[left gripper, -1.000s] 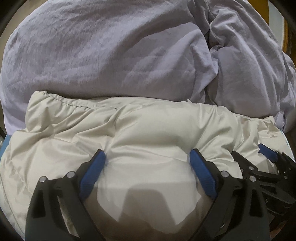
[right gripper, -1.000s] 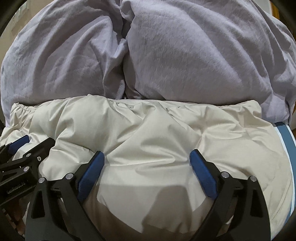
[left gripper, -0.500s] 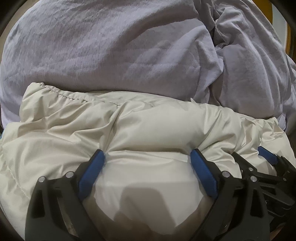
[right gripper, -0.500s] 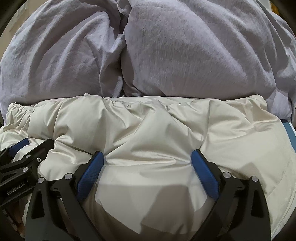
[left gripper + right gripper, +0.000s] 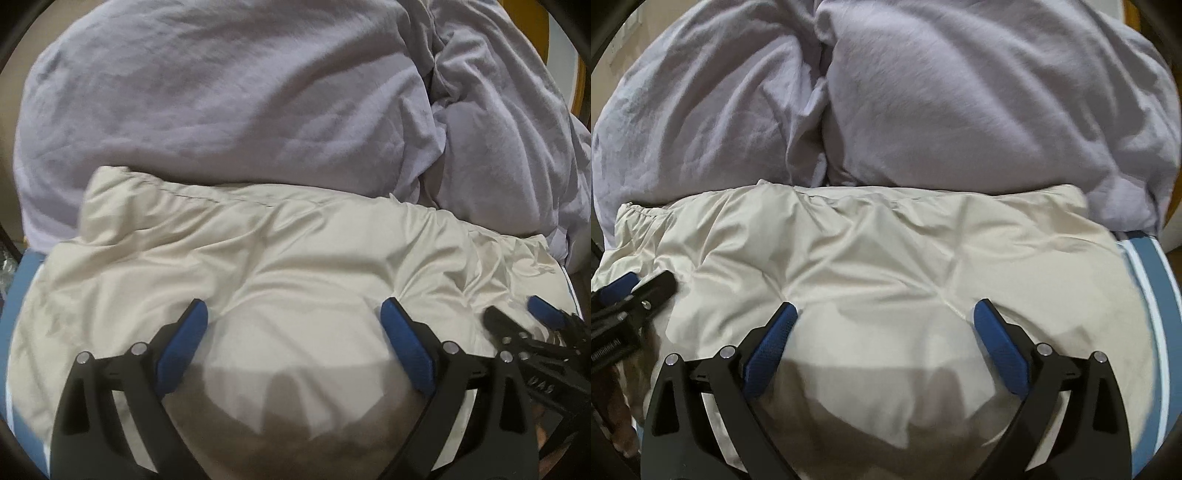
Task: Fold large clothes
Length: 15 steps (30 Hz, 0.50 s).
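A puffy cream jacket (image 5: 280,251) lies folded across the bed in front of both grippers; it also fills the lower half of the right wrist view (image 5: 871,251). My left gripper (image 5: 293,317) is open, its blue pads resting on the cream fabric with nothing pinched. My right gripper (image 5: 884,317) is open the same way, pressed on the jacket. The right gripper shows at the right edge of the left wrist view (image 5: 535,332), and the left gripper at the left edge of the right wrist view (image 5: 631,295). They sit side by side.
A bulky lavender duvet (image 5: 240,92) is heaped right behind the jacket, and shows in the right wrist view (image 5: 960,92). A blue and white striped sheet (image 5: 1152,295) shows at the jacket's right side and at the left edge (image 5: 22,280).
Both grippers stay open on the jacket. The views have shifted slightly: the jacket's far edge sits lower in frame and more striped sheet shows at the sides.
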Tool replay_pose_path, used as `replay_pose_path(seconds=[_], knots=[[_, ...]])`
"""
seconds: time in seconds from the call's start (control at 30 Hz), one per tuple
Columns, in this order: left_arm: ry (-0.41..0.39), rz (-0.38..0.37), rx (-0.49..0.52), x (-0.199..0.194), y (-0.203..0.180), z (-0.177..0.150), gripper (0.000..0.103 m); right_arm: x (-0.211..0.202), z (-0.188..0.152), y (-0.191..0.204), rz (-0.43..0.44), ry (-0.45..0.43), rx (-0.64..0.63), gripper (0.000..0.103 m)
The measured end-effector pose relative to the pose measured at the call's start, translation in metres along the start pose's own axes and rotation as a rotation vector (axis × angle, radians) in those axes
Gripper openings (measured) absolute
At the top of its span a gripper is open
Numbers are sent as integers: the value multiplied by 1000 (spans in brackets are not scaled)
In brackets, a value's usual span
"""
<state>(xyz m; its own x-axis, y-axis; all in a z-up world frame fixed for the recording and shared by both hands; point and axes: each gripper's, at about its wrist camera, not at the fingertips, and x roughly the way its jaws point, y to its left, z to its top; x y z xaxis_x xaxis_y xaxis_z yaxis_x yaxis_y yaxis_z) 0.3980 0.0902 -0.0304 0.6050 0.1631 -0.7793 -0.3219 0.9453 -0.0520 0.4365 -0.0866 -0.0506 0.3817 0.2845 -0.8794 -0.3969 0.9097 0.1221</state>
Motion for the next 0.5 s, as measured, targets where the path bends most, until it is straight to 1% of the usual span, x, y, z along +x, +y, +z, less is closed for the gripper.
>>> replay_pose_path(seconds=[0.13, 0.2, 0.27, 0.3, 0.4, 0.5], knots=[[-17, 31, -35, -28, 21, -6, 94, -26, -9, -23, -47, -21, 37, 98], [-19, 45, -68, -40, 35, -10, 94, -41, -14, -37, -79, -26, 64, 98], [-17, 64, -114, -52, 58, -16, 94, -52, -21, -61, -115, -23, 111, 98], [-16, 72, -125, -54, 66, -19, 94, -55, -24, -71, -127, -18, 135, 98], [-9, 127, -152, -69, 93, -31, 94, -62, -39, -109, -166, 8, 230, 98], [0, 162, -173, -78, 117, -40, 94, -63, -50, -142, -169, 52, 322, 98]])
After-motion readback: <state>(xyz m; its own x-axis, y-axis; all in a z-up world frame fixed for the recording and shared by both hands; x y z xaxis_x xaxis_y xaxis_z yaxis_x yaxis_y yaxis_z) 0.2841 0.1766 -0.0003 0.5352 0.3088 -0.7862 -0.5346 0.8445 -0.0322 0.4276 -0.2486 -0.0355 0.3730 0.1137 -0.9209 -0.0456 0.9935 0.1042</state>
